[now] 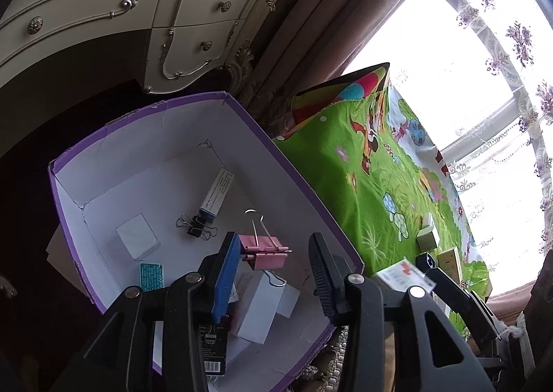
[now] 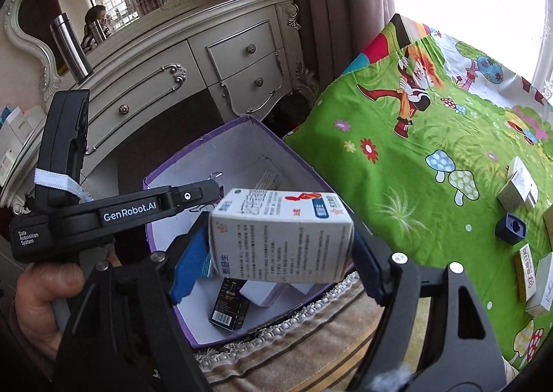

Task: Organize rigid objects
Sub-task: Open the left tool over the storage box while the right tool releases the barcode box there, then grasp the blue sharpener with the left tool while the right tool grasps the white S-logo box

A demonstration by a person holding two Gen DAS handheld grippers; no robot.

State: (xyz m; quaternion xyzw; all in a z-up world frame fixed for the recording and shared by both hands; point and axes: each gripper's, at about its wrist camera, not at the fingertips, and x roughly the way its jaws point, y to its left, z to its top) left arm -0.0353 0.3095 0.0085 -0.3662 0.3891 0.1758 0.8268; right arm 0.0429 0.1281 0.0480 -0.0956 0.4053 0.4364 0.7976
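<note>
Nearest your right wrist camera, your right gripper (image 2: 280,246) is clenched across a white carton (image 2: 281,236), its blue pad on one end and its black finger on the other; the carton carries dense small print, a red and blue logo on top, and characters too small to read. It hangs above the near corner of the purple box (image 2: 166,181), which stands beside the bed under a green cartoon sheet (image 2: 397,191). Your left gripper (image 1: 273,260) reaches over the same box with its jaws apart and nothing pressed between them; in the left wrist view a pink binder clip (image 1: 264,250) shows just past its blue pad, though you cannot tell if the two touch. On that gripper's arm you can read "GenRobot.AI" and "Data Acquisition System". Inside the box lie a black binder clip (image 1: 197,227), a long blue and white carton (image 1: 216,193), a white square box (image 1: 138,236), a teal card (image 1: 151,276) and a black barcoded packet (image 2: 228,309). On the sheet, well apart from the box, sit several small cartons (image 2: 518,188) and a dark blue cap (image 2: 511,224).
</note>
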